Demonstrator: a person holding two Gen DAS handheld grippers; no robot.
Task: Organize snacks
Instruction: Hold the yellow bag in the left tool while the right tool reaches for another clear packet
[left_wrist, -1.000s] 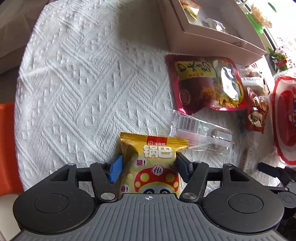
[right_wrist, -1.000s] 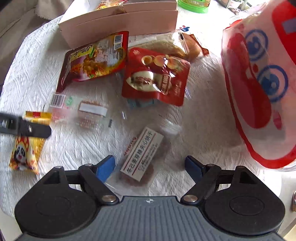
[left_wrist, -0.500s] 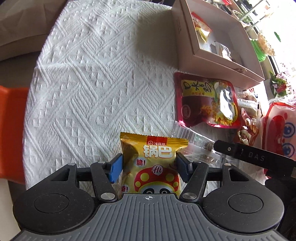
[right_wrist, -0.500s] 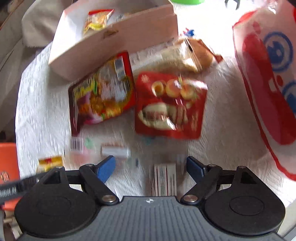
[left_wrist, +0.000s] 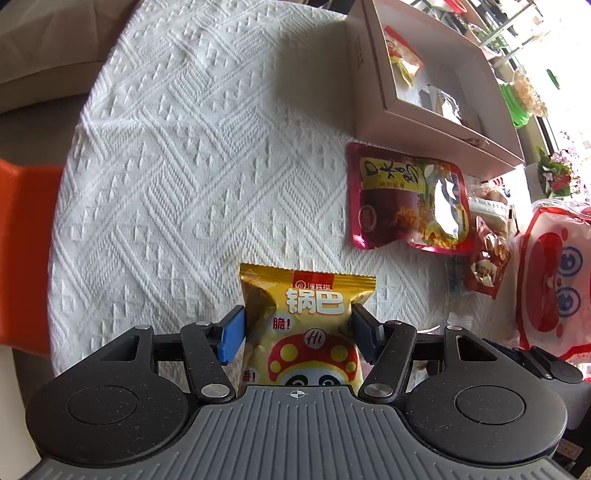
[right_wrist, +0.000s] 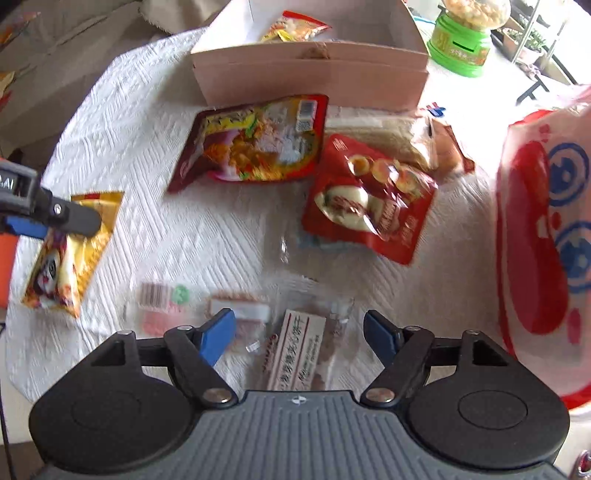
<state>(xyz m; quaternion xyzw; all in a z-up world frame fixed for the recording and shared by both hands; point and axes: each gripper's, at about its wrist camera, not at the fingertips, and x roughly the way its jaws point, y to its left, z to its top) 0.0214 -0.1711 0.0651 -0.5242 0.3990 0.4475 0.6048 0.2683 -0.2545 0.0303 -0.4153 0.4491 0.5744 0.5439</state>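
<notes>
- Since a moment ago my left gripper (left_wrist: 297, 326) has carried the yellow rice-crust packet (left_wrist: 308, 325) up and toward the cardboard box (left_wrist: 373, 92), which now shows more of its inside; my right gripper (right_wrist: 299, 334) has drawn back from the box, so the clear labelled packet (right_wrist: 295, 354) lies between its fingers again.
- Left of the box and well short of it — the yellow packet is pinched on both edges by my left fingers (left_wrist: 231, 334), upright, above the white woven tablecloth (left_wrist: 184, 166).
- From the right wrist view the same yellow packet (right_wrist: 70, 251) hangs far left of the box (right_wrist: 310, 81), with the left gripper (right_wrist: 48, 218) clamped on it.
- Just in front of the box lies a dark red pouch (right_wrist: 255, 144), its top corner touching the box's front wall.
- Nearer me than that pouch, a clear barcode packet (right_wrist: 166, 299) lies flat, blurred.
- My right fingers (right_wrist: 218, 334) stand wide apart, holding nothing — the clear labelled packet lies loose on the cloth between them.
- In front of the box's right half, a red pouch with round snacks (right_wrist: 369, 206) overlaps a pale bread packet (right_wrist: 391, 133).
- Inside the box sit a small red-yellow packet (left_wrist: 402, 59) and a silvery wrapper (left_wrist: 441, 101).
- Far right of the box stands a large red-and-white bag (right_wrist: 535, 240).
</notes>
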